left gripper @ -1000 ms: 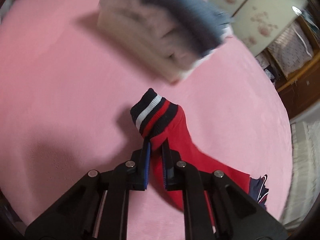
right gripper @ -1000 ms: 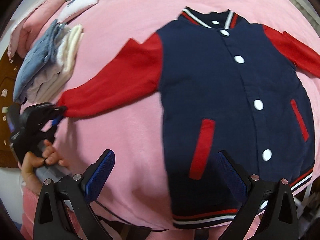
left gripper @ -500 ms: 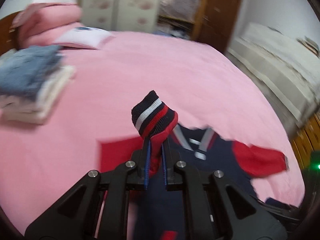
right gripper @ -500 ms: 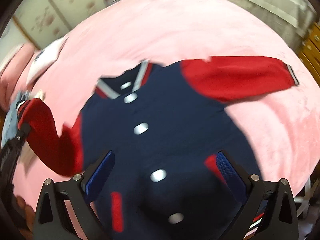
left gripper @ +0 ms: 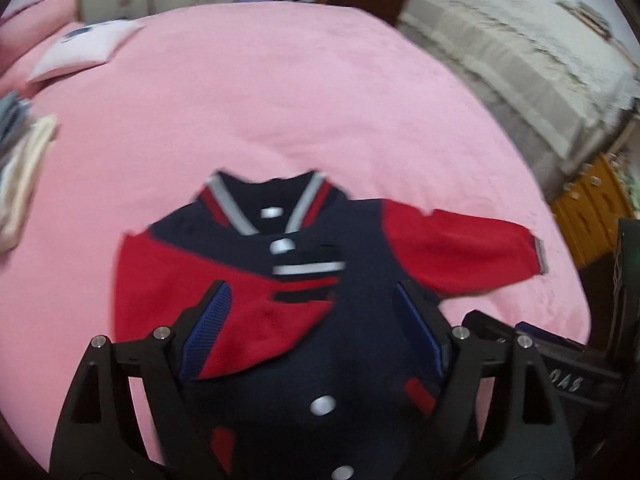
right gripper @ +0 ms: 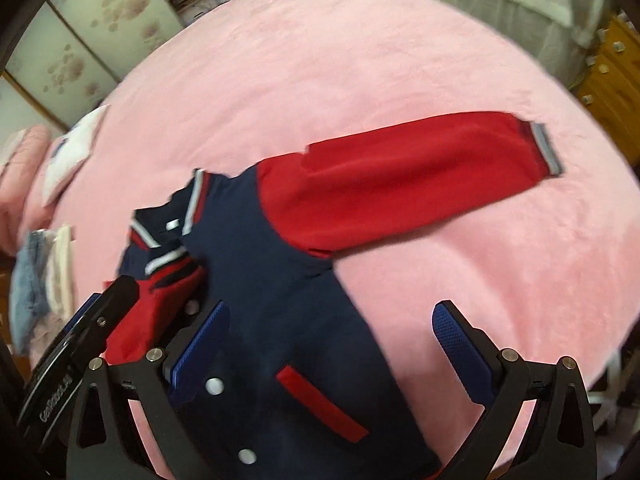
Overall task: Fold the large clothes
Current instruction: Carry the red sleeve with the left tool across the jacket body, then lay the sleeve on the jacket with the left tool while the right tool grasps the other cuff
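Now lying face up on the pink bed (left gripper: 320, 80), toward its near edge: navy jacket (left gripper: 360, 340) with white snap buttons and a striped collar. One red sleeve (left gripper: 224, 300) folded across the chest, its striped cuff (left gripper: 308, 276) resting just below the collar. Other red sleeve (right gripper: 400, 188) stretched straight out toward the bed's right edge, flat on the cover. Left gripper (left gripper: 312, 336) spread wide and released, hovering over the folded sleeve and chest, holding nothing. Right gripper (right gripper: 332, 348) likewise spread wide and empty, above the jacket's lower front near a red-trimmed pocket (right gripper: 320, 404). At the bed's left edge, a stack of folded clothes (right gripper: 40, 288), blurred; toward the far left corner, a pale pillow (left gripper: 84, 52). Beyond the bed's right side, a beige covered couch (left gripper: 520, 60) and a yellow wooden cabinet (left gripper: 588, 212).
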